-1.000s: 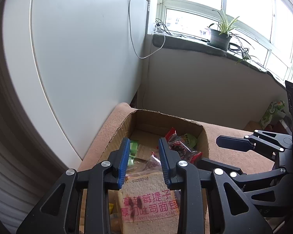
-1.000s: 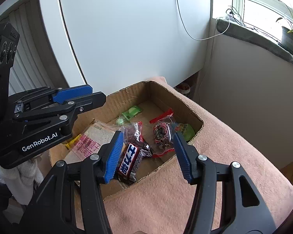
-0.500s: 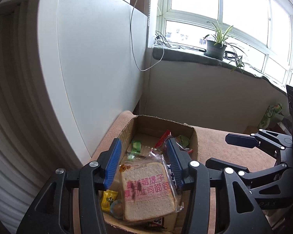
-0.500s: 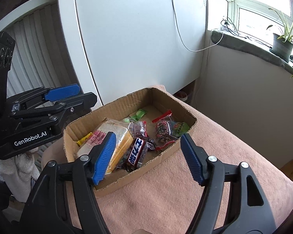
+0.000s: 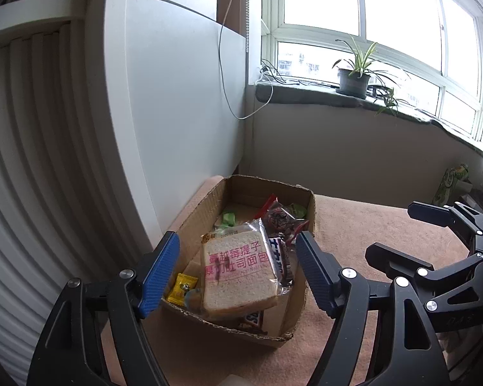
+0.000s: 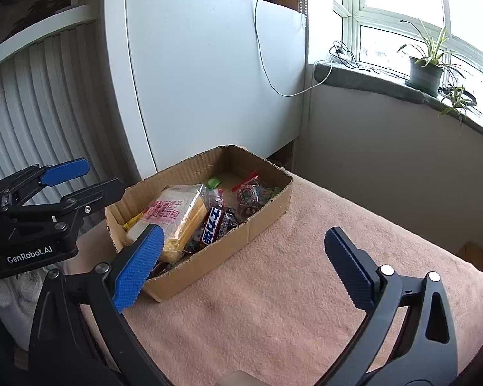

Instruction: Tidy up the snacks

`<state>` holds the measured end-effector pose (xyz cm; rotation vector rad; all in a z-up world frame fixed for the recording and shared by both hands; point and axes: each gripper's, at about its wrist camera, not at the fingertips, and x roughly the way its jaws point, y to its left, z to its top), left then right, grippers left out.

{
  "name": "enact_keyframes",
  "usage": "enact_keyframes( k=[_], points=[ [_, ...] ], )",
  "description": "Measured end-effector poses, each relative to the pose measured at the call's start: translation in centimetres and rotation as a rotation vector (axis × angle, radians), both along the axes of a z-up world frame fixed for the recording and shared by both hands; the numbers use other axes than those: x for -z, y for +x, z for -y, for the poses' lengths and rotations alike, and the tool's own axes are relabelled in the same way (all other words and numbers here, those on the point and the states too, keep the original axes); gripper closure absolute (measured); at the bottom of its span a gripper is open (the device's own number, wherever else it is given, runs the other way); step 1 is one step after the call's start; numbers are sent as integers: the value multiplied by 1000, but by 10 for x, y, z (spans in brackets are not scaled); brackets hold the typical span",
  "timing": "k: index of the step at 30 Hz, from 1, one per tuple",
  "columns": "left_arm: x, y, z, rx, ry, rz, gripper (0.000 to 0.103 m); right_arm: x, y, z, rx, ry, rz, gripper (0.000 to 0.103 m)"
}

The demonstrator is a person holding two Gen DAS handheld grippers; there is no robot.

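A shallow cardboard box (image 5: 302, 302) (image 6: 257, 225) sits on the pink cloth and holds several snacks. A bagged slice of bread (image 5: 238, 270) (image 6: 177, 215) with pink print lies on top, next to a dark chocolate bar (image 5: 281, 257) (image 6: 214, 226), a yellow candy (image 5: 182, 288), green packets (image 5: 227, 218) and a red-trimmed clear bag (image 6: 248, 194). My left gripper (image 5: 238, 271) is open and empty, held back above the box's near end. My right gripper (image 6: 244, 262) is open and empty, above the cloth beside the box.
The pink cloth (image 6: 289, 305) covers the surface around the box. A white panel (image 5: 177, 112) stands just behind the box, with a slatted white surface (image 5: 32, 177) to its left. A window sill carries a potted plant (image 5: 354, 74). A cable (image 6: 273, 64) hangs down the panel.
Both grippers have pulled back and up from the box and opened wider. The bread now lies free in the box, apart from the left fingers.
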<state>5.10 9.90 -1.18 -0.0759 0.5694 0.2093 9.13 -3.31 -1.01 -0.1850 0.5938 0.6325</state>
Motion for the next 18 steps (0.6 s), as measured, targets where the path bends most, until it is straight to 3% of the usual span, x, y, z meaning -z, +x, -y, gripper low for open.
enact_keyframes(
  k=[6,18],
  points=[
    [7,-10,-1,-53,-45,-9,24,8,-13,17,59,5,8,1],
    [6,-20,10,-60,-26,-2,24,5,-23,32,81,13,19,0]
  ],
)
